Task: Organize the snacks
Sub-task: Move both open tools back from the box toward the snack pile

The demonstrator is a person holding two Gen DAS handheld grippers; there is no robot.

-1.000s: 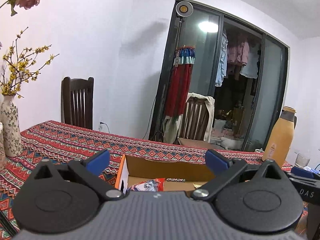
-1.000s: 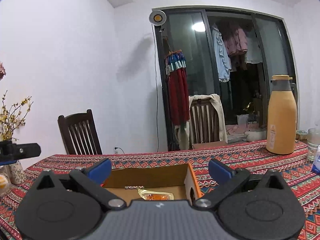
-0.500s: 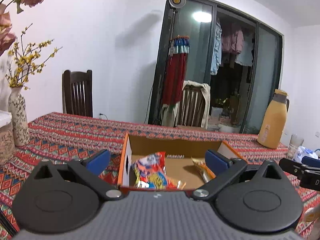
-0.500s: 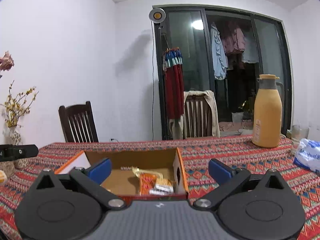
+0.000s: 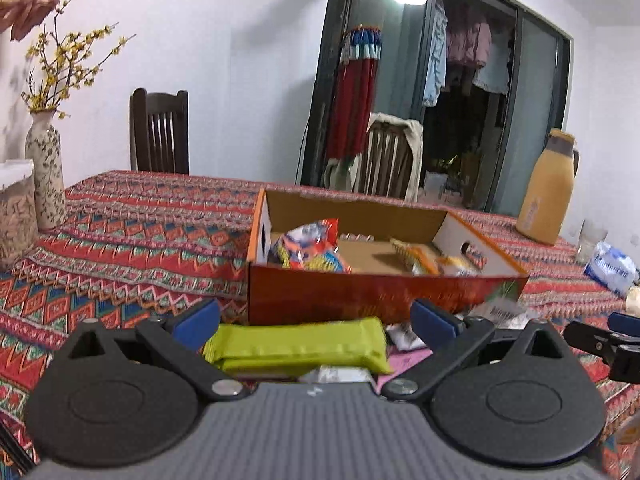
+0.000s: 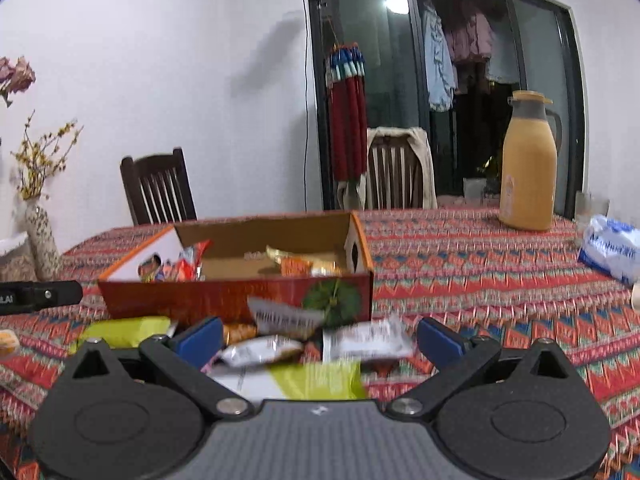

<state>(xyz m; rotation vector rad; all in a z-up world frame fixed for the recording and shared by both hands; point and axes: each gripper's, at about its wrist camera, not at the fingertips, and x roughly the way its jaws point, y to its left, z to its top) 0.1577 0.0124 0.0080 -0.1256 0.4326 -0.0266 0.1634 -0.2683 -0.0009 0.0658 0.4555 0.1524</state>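
Snacks: several loose before one box (image 5: pixel 360 292); both hand-held grippers (image 5: pixel 316 320) (image 6: pixel 318 336) spread, empty.

Red zigzag-patterned surface (image 5: pixel 132 236); orange-red box (image 5: pixel 360 288); lime-green packet (image 5: pixel 300 344); blue fingers (image 5: pixel 196 318); mustard jug (image 6: pixel 528 168) at two o'clock

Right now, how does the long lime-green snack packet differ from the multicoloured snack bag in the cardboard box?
The long lime-green snack packet lies flat on the tablecloth outside the open cardboard box, between the open left gripper fingers; the multicoloured snack bag sits crumpled inside the box. The packet is plain, the bag busily printed. Both are sealed.
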